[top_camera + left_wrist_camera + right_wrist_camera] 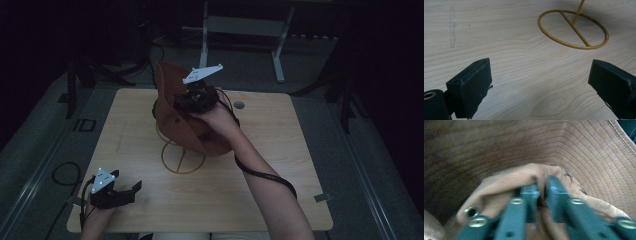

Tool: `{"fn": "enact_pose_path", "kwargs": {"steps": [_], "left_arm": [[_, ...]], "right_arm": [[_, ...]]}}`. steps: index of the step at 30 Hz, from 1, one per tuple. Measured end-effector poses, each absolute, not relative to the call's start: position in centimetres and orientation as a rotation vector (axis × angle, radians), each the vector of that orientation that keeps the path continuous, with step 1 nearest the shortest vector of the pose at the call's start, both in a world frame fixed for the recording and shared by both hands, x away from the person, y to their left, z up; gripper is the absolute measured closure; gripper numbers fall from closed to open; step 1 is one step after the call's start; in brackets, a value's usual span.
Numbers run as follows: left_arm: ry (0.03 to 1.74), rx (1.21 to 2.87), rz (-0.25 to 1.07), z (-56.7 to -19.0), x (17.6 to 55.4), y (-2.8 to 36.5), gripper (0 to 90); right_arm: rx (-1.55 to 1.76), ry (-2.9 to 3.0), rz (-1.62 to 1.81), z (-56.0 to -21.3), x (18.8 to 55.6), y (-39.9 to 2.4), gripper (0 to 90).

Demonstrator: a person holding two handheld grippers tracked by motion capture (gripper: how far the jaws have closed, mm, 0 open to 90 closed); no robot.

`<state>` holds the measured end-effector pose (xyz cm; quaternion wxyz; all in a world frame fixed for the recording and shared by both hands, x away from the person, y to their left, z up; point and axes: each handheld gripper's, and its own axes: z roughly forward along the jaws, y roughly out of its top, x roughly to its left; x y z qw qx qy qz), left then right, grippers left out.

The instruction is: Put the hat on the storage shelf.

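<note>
Pale wood grain runs across the table (280,200), and nearest the person, well short of the stand, the left gripper (131,189) rests low over the bare wood with its jaws spread wide and nothing between them. Just beyond it lies the round base of the yellow wire stand (573,30), whose thin stem rises from the crossbar.

Over that stand hangs the brown hat (172,112), a stitched, suede-like piece with a broad brim. It sits tilted on the stand's top, its crown toward the person's right hand. The right gripper (197,100) is at the crown; in the right gripper view its jaws (541,192) stand nearly together, with a fold of crown fabric bunched at their tips. The blur makes it impossible to tell whether the pads pinch that fold or merely press against it.

As a judgement, the hat appears to be on the stand already but crooked; what seems left is settling it straight and letting go.
</note>
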<state>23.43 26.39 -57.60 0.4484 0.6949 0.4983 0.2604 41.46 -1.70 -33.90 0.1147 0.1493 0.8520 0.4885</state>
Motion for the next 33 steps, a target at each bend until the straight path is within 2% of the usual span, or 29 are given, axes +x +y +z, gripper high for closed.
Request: {"fn": "enact_pose_path", "kwargs": {"steps": [1,7,13,20,33], "left_arm": [[1.232,1.719,0.644,-57.6,23.4,26.4,5.7],[1.232,1.720,0.641,-57.7,23.4,26.4,5.7],[1.240,1.718,0.639,-57.8,23.4,26.5,5.7],[1.241,1.719,0.645,-57.8,23.4,26.4,5.7],[1.247,1.723,0.642,-57.9,23.6,26.2,5.7]], "right_arm": [[0.428,2.510,1.429,-34.1,41.4,-1.6,51.0],[0.369,2.535,1.338,-34.9,40.6,-0.3,22.8],[0.362,2.528,1.369,-34.4,40.3,-0.8,14.3],[0.365,2.463,1.409,-33.7,40.3,-3.1,14.2],[0.496,2.414,1.444,-34.9,40.5,-8.4,14.8]]}}
